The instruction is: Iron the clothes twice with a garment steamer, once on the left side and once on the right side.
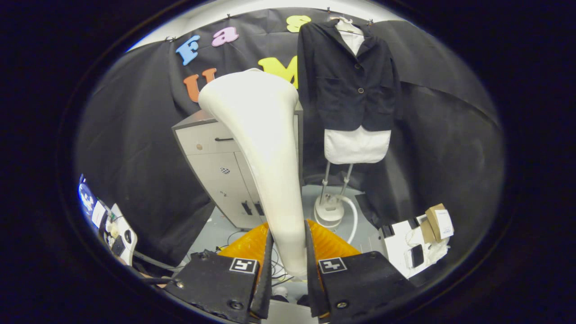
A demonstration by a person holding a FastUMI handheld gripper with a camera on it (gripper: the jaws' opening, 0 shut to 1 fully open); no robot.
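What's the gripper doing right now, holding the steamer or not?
Gripper: shut on the garment steamer head, both fingers pressing its handle, head raised ahead of the fingers, left of the hanging jacket.

No legible text, labels or numbers.

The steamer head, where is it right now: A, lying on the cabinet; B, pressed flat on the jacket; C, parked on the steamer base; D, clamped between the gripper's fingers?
D: the steamer head rises from between the fingers of the gripper, which press its handle on both sides, apart from the jacket.
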